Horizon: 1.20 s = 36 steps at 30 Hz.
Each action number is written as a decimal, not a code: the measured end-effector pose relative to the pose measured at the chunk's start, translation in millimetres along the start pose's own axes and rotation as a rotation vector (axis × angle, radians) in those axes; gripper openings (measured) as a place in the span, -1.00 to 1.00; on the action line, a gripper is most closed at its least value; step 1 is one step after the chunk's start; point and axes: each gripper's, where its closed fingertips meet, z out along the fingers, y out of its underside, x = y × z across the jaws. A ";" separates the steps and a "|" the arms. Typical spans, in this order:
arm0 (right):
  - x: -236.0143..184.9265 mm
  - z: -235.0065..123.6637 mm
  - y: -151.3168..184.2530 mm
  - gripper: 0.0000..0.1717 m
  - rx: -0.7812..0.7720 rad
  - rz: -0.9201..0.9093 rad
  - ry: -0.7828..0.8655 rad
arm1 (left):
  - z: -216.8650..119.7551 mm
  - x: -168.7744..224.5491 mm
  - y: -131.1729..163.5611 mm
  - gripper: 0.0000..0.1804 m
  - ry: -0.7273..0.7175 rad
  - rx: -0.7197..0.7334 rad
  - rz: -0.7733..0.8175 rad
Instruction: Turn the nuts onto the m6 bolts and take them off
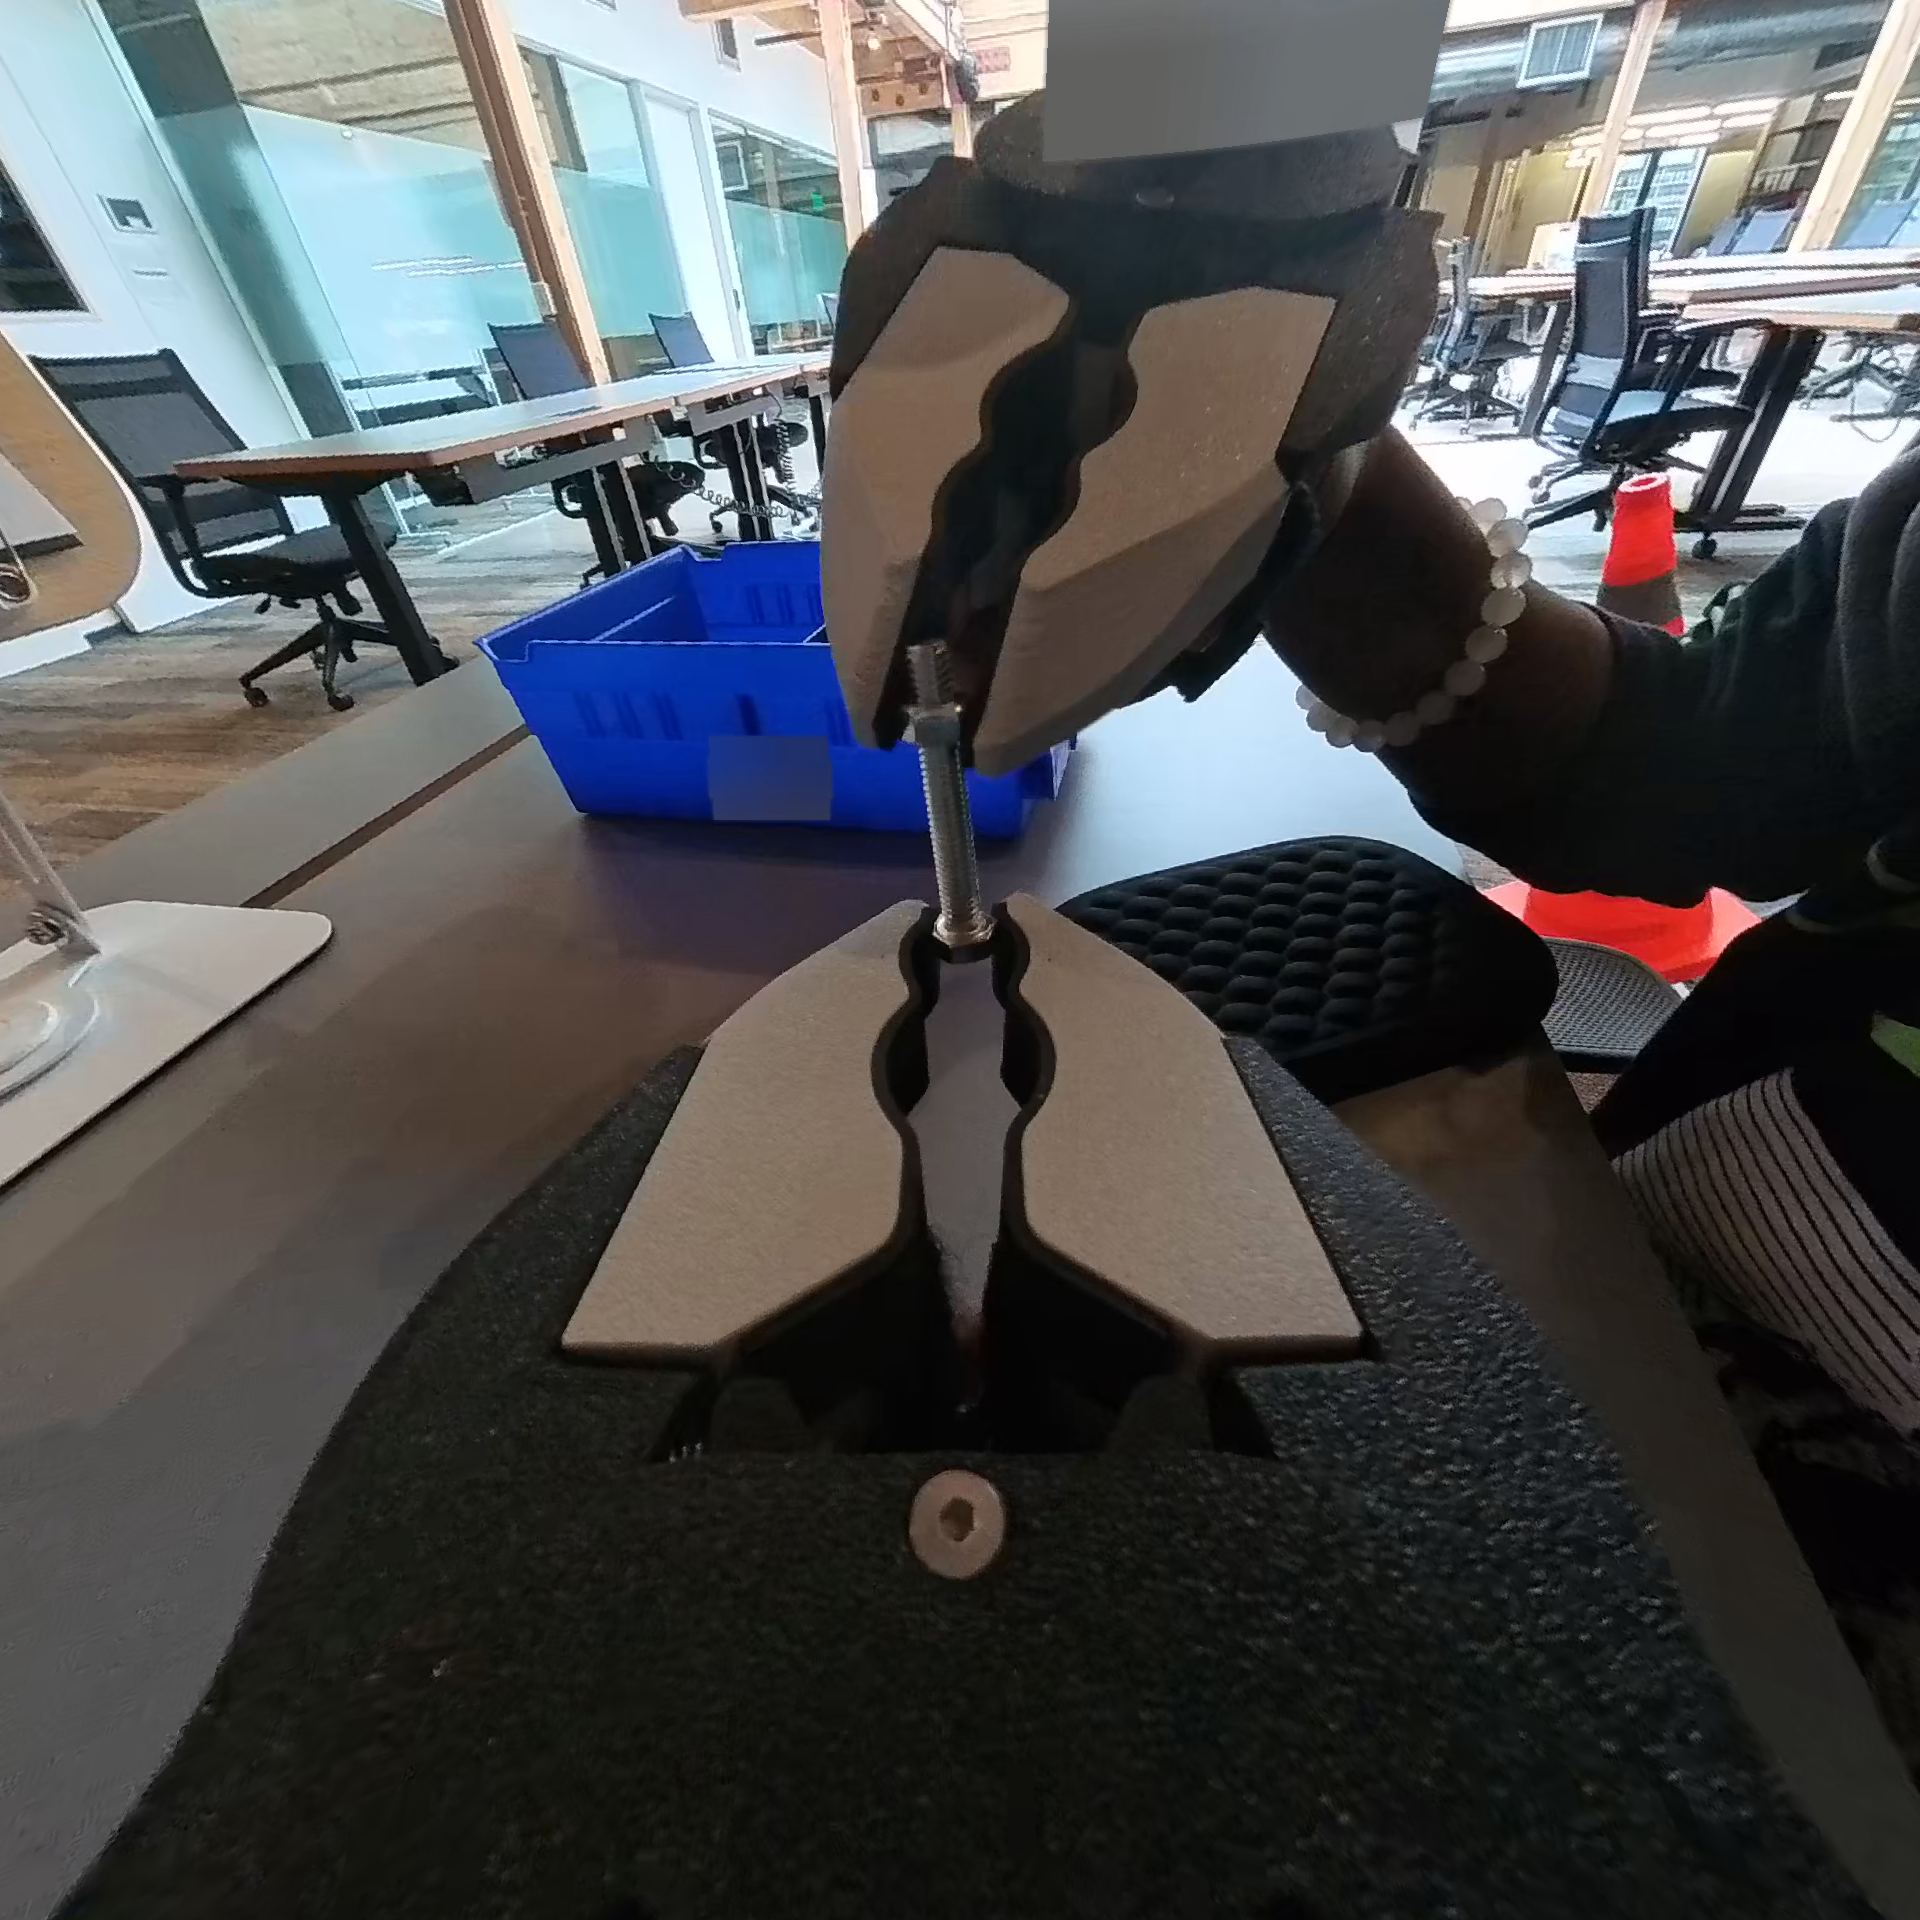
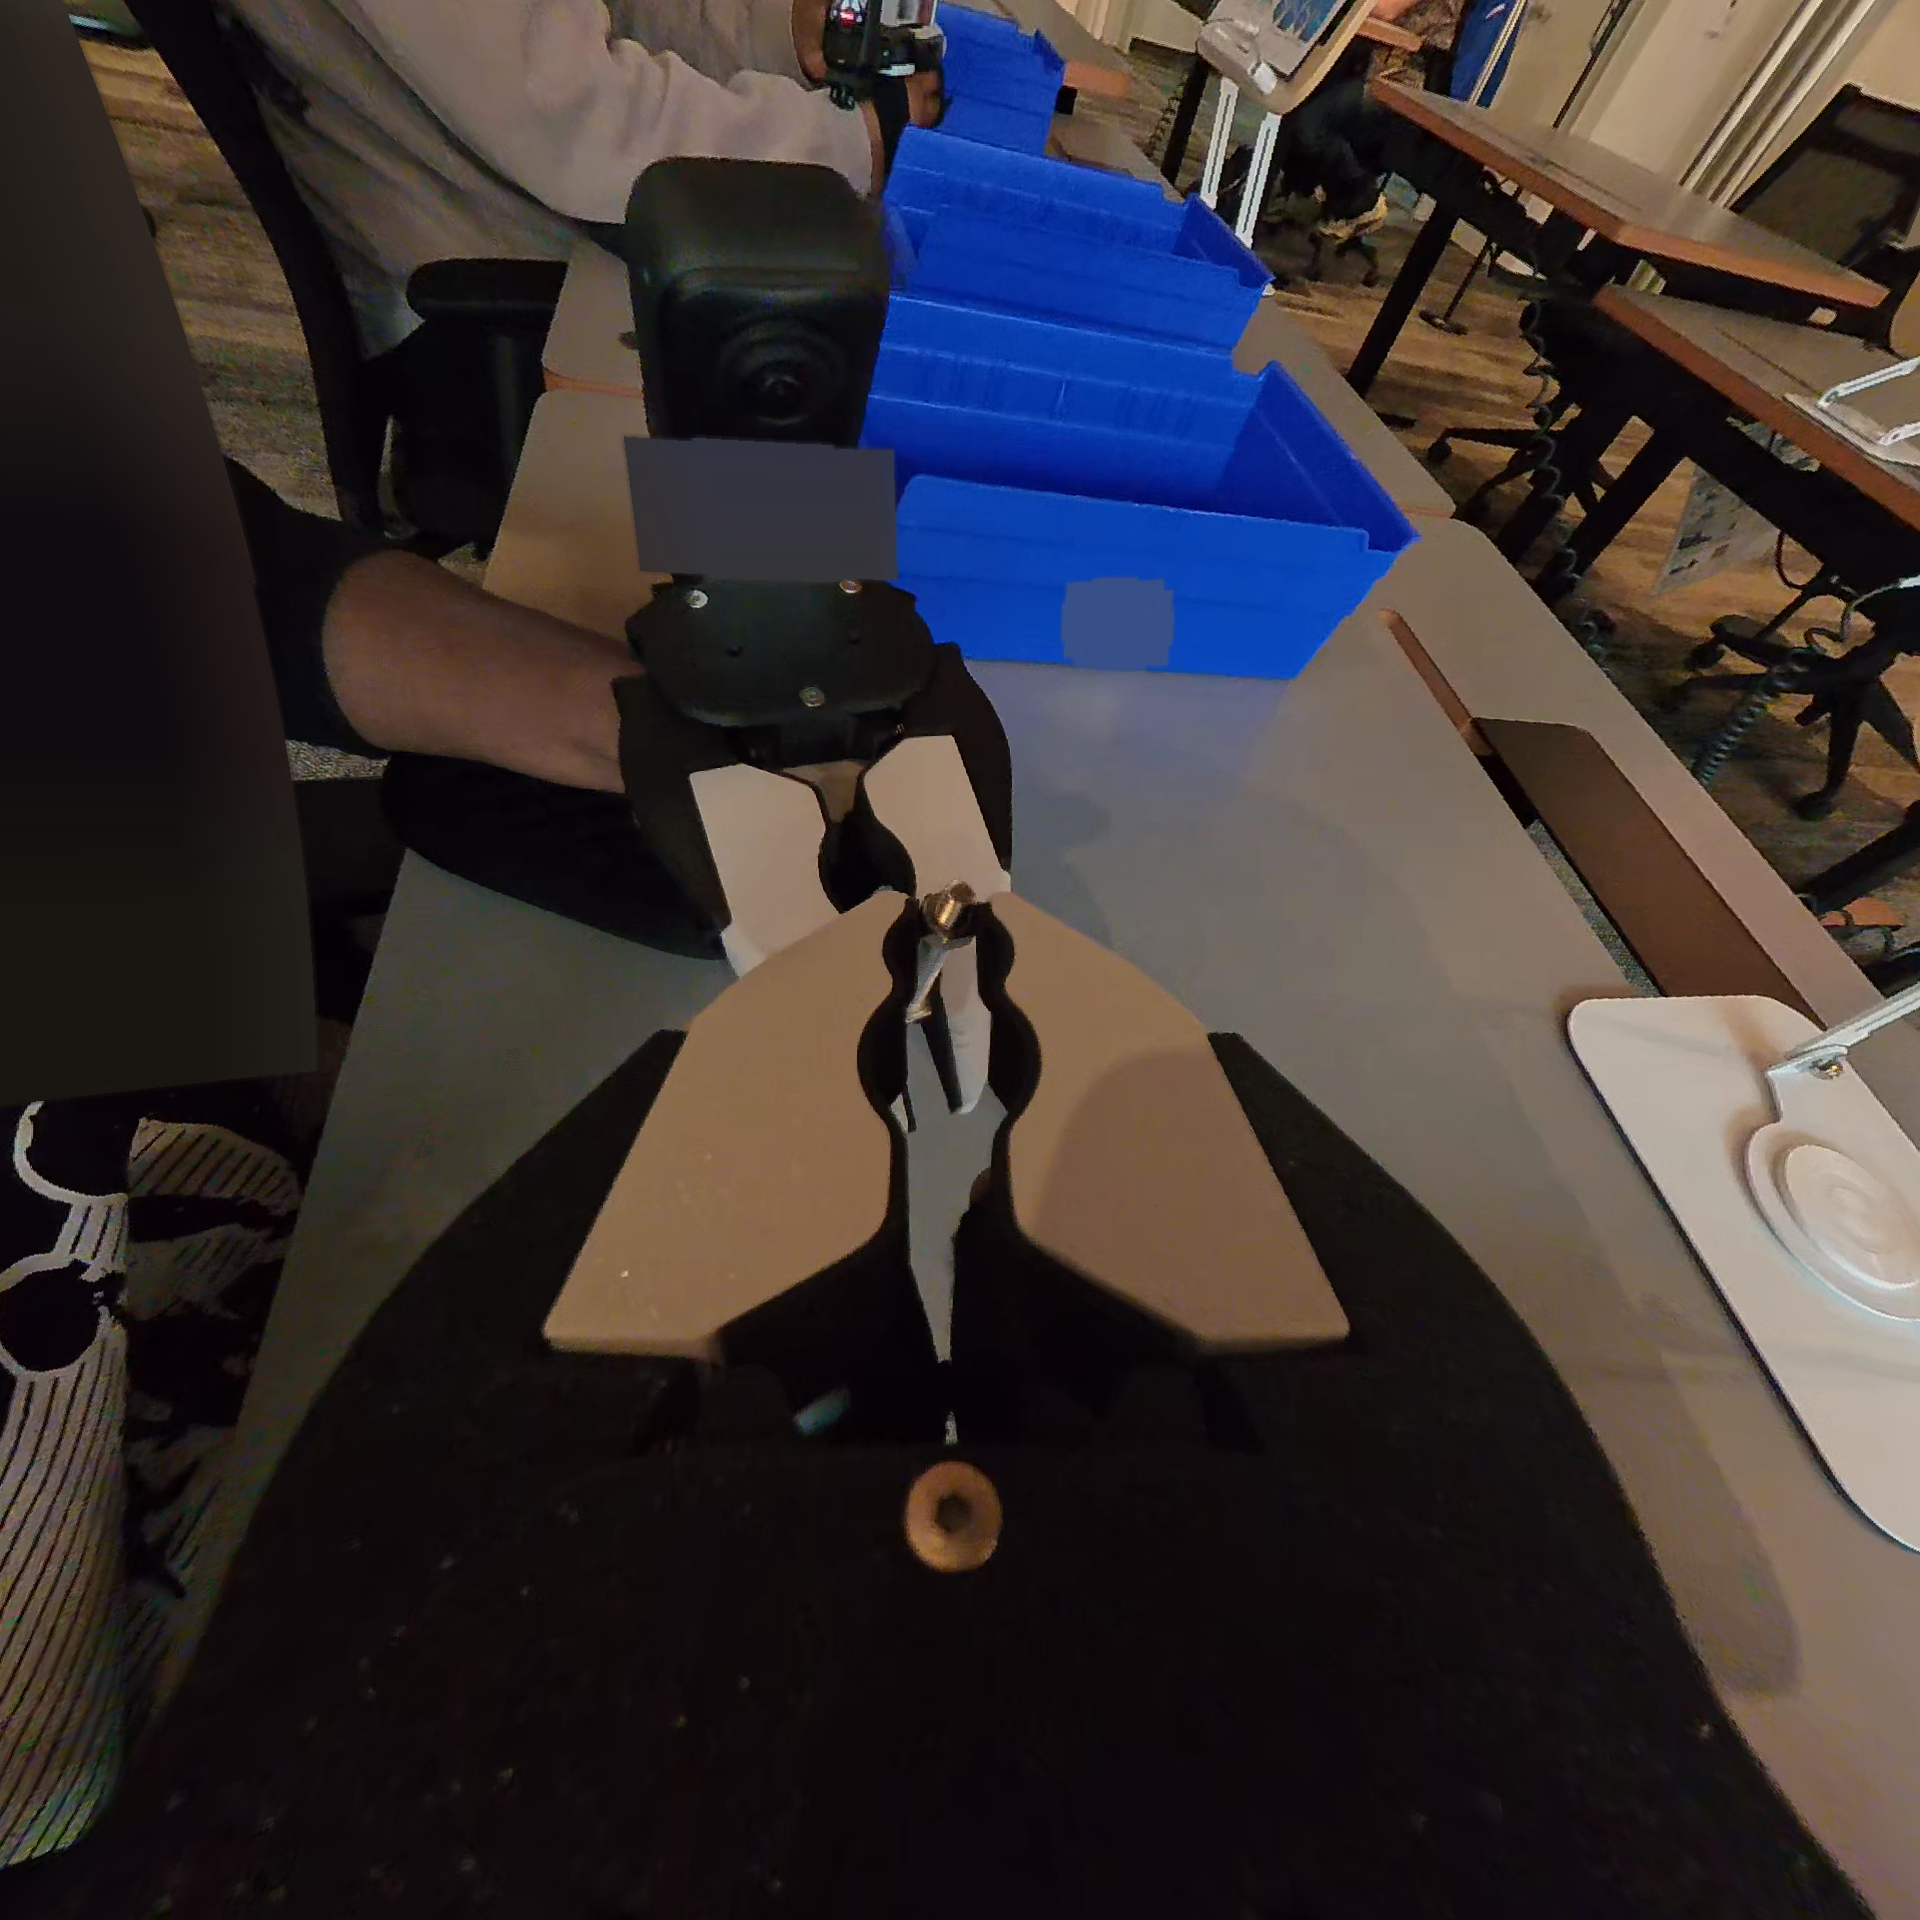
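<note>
In the left wrist view my left gripper [image 1: 962, 923] is shut on the hex head of a silver threaded bolt [image 1: 951, 831], which stands up from its fingertips over the dark table [image 1: 416, 935]. My right gripper [image 1: 925, 732] comes in from above and is shut on a silver nut [image 1: 935, 722] threaded near the bolt's top end. In the right wrist view my right gripper [image 2: 945, 920] pinches the nut [image 2: 943, 906], with the bolt shaft [image 2: 923, 982] running down between its fingers. The left gripper's pale fingers [image 2: 764, 873] show just beyond.
A blue bin [image 1: 665, 717] stands on the table behind the bolt, with more blue bins [image 2: 1091, 343] in a row. A white stand base [image 1: 156, 987] lies left. A black mesh chair back [image 1: 1299, 935], an orange cone [image 1: 1642, 551] and a person's sleeve are right. My right fingertips sit around 5 cm from my left ones.
</note>
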 end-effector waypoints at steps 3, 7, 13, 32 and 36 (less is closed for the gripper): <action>0.8 0.1 1.5 -0.88 0.010 0.023 -0.001 | -0.2 -0.4 1.1 -0.90 -0.001 -0.001 0.003; 2.2 -1.8 4.2 -0.61 0.056 0.067 0.002 | 1.2 1.1 2.7 -0.90 -0.004 0.001 0.030; 5.7 -5.6 6.7 -0.58 0.141 0.112 0.042 | 1.8 0.3 5.2 -0.90 -0.006 -0.004 0.034; 16.3 -18.5 2.4 -0.72 0.272 0.149 0.127 | -0.6 3.6 -4.2 -0.91 0.014 0.052 -0.001; 10.5 -20.0 -2.0 -0.68 0.296 0.155 0.092 | -0.8 2.8 -4.7 -0.91 0.011 0.057 -0.007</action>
